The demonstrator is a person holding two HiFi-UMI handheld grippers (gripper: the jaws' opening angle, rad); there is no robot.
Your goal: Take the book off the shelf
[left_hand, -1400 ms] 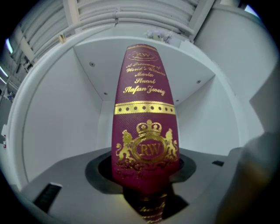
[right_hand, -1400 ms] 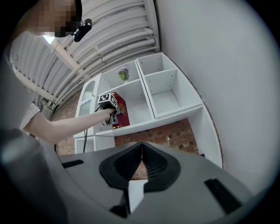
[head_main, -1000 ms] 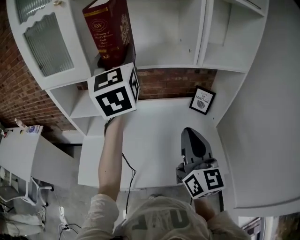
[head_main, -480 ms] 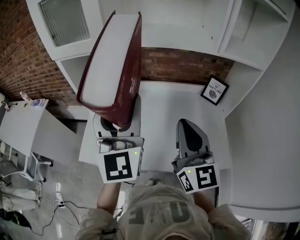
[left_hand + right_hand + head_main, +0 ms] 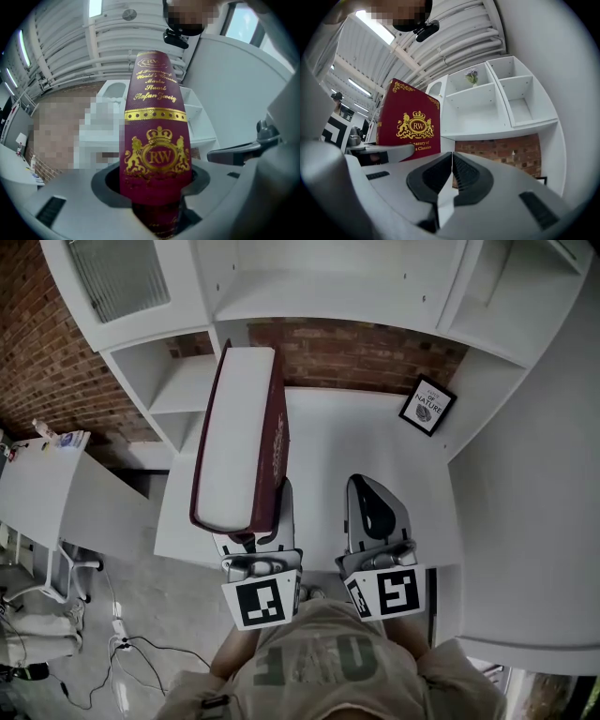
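Observation:
A thick dark-red book point(image 5: 246, 442) with gold lettering stands up out of my left gripper point(image 5: 251, 532), which is shut on its lower end. The head view shows its white page edge facing up, above the left part of the white desk point(image 5: 323, 446). In the left gripper view the spine point(image 5: 155, 140) with a gold crest fills the middle, clamped between the jaws. My right gripper point(image 5: 373, 512) hovers to the right of the book, shut with nothing in it. The book's cover point(image 5: 407, 126) appears left in the right gripper view.
White shelf units point(image 5: 328, 287) rise behind the desk against a brick wall point(image 5: 356, 352). A small framed picture point(image 5: 427, 406) leans at the desk's back right. Open cubbies point(image 5: 173, 390) sit left, and another white table point(image 5: 37, 512) stands further left.
My left gripper has brought the book down from the upper shelf and toward the person, over the desk's front left. The right gripper stays shut near the desk's front.

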